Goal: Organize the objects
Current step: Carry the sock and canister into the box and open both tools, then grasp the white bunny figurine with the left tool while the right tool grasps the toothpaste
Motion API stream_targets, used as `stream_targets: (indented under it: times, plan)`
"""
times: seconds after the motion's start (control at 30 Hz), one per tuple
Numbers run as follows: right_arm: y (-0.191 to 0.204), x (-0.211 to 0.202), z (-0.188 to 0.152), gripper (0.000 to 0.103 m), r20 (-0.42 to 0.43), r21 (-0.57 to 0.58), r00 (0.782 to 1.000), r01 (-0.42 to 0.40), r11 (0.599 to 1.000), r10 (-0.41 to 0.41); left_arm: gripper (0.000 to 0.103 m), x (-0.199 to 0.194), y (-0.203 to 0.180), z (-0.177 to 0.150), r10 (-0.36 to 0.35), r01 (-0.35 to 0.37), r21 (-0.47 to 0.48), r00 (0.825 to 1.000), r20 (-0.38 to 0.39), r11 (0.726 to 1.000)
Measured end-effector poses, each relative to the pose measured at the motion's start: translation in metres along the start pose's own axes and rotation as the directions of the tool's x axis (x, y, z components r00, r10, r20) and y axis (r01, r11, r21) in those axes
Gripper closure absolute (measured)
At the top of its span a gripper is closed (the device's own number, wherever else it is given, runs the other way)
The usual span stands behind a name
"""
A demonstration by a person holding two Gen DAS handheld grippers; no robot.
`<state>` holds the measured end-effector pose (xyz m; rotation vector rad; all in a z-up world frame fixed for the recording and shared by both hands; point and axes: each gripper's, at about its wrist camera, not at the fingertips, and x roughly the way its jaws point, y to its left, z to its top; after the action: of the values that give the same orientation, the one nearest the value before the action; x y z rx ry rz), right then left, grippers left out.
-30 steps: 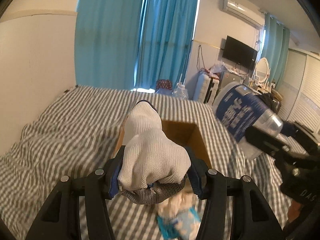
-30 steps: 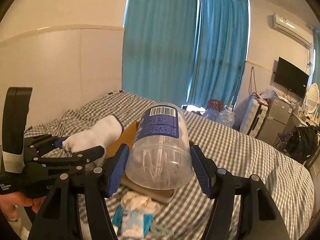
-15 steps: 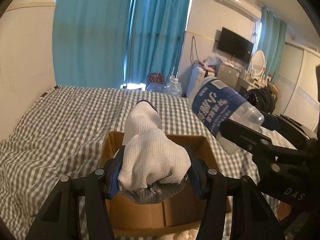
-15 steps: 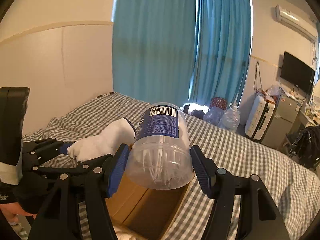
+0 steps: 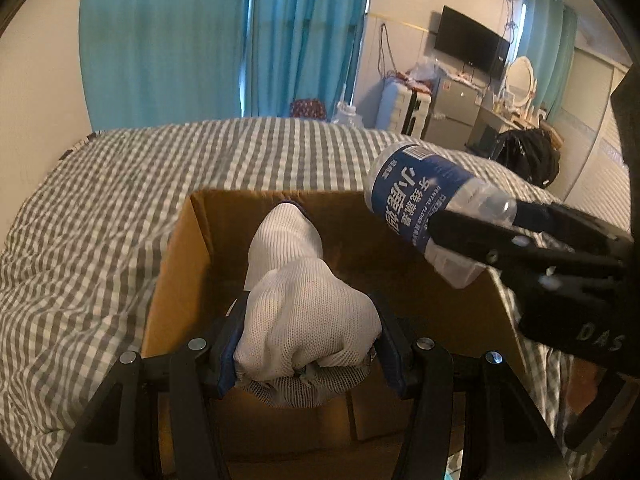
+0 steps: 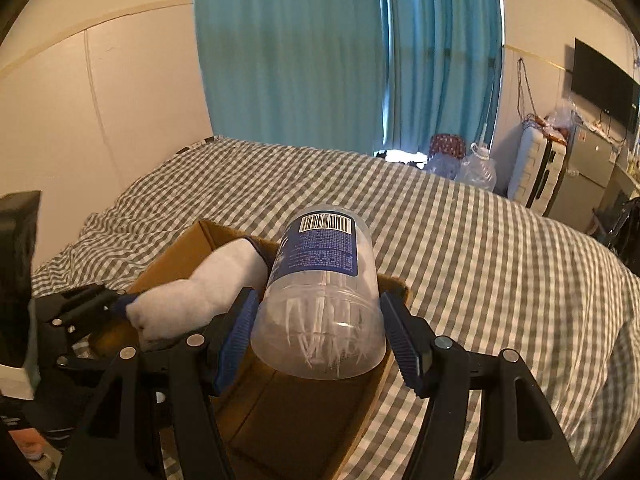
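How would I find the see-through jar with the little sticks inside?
Look at the grey checked bed, then at the open cardboard box on it. Over the box, the right claw squeezes the clear jar. Unlike the soft white sock beside it, it has a blue label with a barcode.

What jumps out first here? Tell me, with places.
A white sock bulges from the left tongs in the near middle, hanging over an open cardboard box on the checked bed. Beside it on the right, the right tongs clamp a clear jar with a blue label, tilted above the same box. Teal curtains fill the wall behind.
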<state>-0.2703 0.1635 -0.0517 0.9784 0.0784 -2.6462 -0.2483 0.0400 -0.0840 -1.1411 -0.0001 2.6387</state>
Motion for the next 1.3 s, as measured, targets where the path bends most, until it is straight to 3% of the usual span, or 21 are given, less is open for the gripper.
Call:
stream_targets:
  times: [0.23, 0.3, 0.57, 0.8, 1.0, 1.3]
  plan:
    - [-0.005, -0.024, 0.003, 0.04, 0.038, 0.022, 0.999, -0.004, 1.0, 0.003, 0.031, -0.016, 0.0, 0.002, 0.005, -0.005, -0.034, 1.0, 0.001, 0.999]
    - [-0.003, -0.041, 0.005, 0.039, 0.051, 0.028, 0.999, 0.004, 1.0, -0.005, 0.02, -0.033, -0.003, 0.001, 0.031, -0.03, -0.036, 0.999, 0.026, 0.999]
    - [0.012, -0.129, 0.008, 0.032, 0.12, 0.017, 0.992, 0.042, 0.999, -0.044, 0.007, -0.115, -0.021, -0.003, 0.08, -0.078, -0.027, 0.99, 0.115, 0.997]
    - [0.039, -0.216, -0.005, 0.02, 0.187, -0.035, 0.978, 0.099, 0.994, -0.09, 0.005, -0.185, -0.029, -0.019, 0.107, -0.094, -0.082, 0.978, 0.179, 0.992]
    - [0.052, -0.267, -0.027, 0.014, 0.22, -0.061, 0.97, 0.121, 0.991, -0.105, 0.001, -0.224, -0.034, -0.041, 0.144, -0.126, -0.097, 0.967, 0.212, 0.987]
    - [0.073, -0.277, -0.084, 0.014, 0.187, -0.051, 0.976, 0.125, 0.991, -0.113, 0.001, -0.237, -0.034, -0.104, 0.196, -0.171, -0.134, 0.959, 0.205, 0.976]
